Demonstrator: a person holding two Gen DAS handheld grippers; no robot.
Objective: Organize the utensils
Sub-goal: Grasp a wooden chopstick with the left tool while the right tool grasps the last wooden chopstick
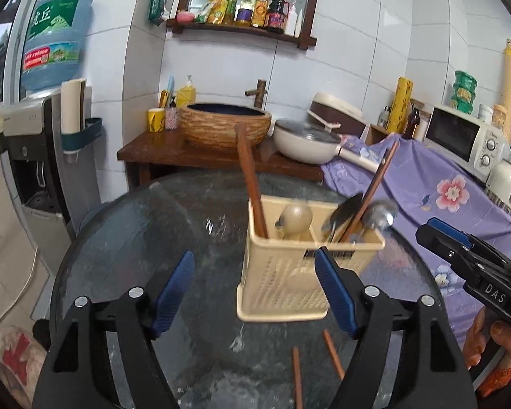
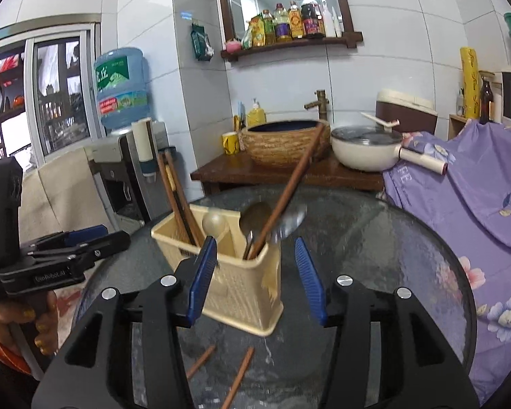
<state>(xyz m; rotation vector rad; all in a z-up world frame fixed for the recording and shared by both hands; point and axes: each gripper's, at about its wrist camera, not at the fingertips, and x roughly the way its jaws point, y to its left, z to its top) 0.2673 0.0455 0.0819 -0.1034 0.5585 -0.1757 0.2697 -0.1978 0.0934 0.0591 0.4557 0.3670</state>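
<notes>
Two brown chopsticks [image 1: 334, 354] lay loose on the round glass table [image 1: 126, 231], nearest the lens and just below the left gripper [image 1: 255, 293], whose blue-padded fingers [image 1: 173, 293] stood released and apart with nothing between them. Its right pad overlapped the front of the cream utensil holder [image 1: 282, 286] in the picture; contact could not be told. That holder stood upright on the glass, with more chopsticks leaning in its left compartment, a pale ladle [image 1: 294, 220] beside them, and metal spoons [image 1: 380, 216] with another chopstick in its right one. From the other camera, the right gripper [image 2: 259, 279] also stood released and empty, the holder's right corner showing between its pads, not pressed by them.
</notes>
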